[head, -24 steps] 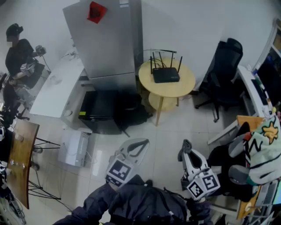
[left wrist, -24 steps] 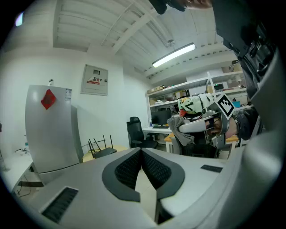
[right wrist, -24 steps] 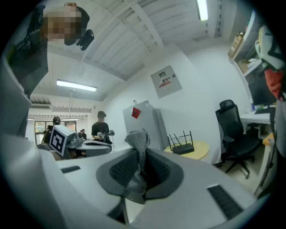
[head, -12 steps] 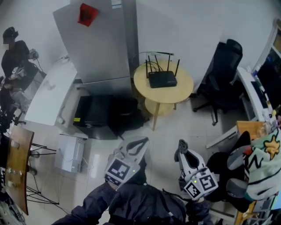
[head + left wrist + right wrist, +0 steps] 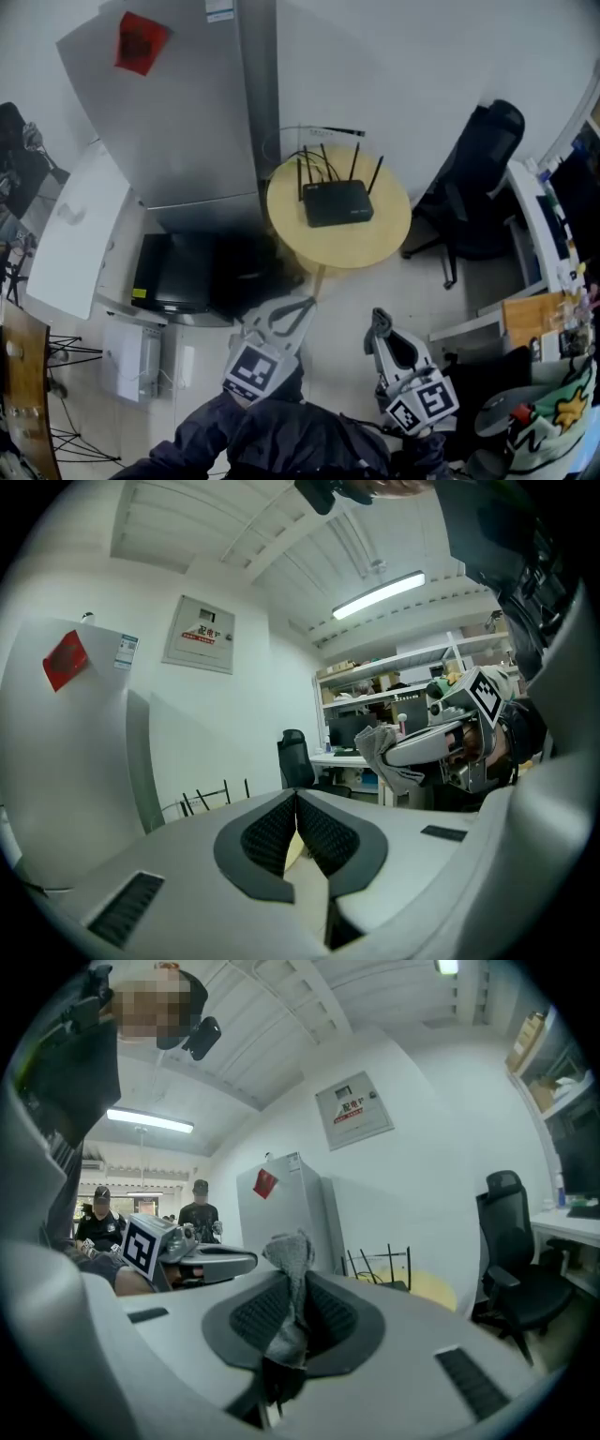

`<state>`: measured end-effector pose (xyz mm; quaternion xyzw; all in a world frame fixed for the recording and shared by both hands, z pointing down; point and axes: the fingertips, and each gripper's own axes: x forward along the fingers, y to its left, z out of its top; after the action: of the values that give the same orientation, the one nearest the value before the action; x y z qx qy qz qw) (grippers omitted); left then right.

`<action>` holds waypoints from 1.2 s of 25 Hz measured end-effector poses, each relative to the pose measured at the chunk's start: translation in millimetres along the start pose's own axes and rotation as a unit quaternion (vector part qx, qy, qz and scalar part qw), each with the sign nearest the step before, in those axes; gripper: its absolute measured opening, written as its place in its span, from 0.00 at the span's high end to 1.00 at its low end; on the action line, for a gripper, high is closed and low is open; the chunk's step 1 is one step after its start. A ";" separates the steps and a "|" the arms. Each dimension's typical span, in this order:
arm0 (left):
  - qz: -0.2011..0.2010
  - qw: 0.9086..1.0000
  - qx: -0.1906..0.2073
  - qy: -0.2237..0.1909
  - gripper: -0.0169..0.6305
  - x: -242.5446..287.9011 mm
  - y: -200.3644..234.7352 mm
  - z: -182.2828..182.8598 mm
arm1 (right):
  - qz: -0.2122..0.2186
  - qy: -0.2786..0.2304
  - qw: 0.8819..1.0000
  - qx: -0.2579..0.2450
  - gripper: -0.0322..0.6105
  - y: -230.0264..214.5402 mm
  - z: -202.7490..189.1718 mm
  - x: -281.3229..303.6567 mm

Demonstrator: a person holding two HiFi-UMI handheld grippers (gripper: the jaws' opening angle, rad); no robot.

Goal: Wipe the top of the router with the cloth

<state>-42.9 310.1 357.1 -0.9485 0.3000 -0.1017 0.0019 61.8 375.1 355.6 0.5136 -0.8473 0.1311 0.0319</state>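
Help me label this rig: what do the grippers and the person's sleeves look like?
The left gripper and right gripper are pale grey plastic, each with two tapering jaws lined with black ribbed pads. Each carries a cube of black-and-white square markers. The person's sleeves are dark.

— What are you getting down the left hand-held gripper (image 5: 295,803)?

— I'm seeing its jaws pressing together with nothing between the pads. A sliver of yellow surface (image 5: 292,852) is showing through the narrow gap lower down.

— And past it?

— I'm looking at the right hand-held gripper (image 5: 405,753), which is hanging at the right and pinching a grey cloth (image 5: 377,743). The router antennas (image 5: 225,792) are poking up left of centre, beside a fridge (image 5: 84,761) wearing a red sticker (image 5: 66,659). A black chair (image 5: 293,761) is standing beyond them.
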 end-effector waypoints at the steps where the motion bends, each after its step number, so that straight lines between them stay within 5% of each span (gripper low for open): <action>1: -0.002 1.000 0.001 0.003 0.98 12.5 16.0 0.9 | -0.001 0.003 1.000 0.002 0.84 -9.1 5.1 16.5; 14: -0.016 1.000 -0.014 0.013 0.98 125.1 155.0 -1.4 | 0.000 0.039 0.999 0.018 0.84 -95.7 34.4 180.2; 30: 0.050 0.998 -0.039 0.030 0.98 243.4 241.8 -18.6 | 0.071 0.069 0.995 0.017 0.84 -221.4 33.3 328.8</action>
<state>10.5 -25.7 406.3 -0.9281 0.3509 -0.1184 -0.0391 104.5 -13.8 427.5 0.4425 -0.8751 0.1822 0.0725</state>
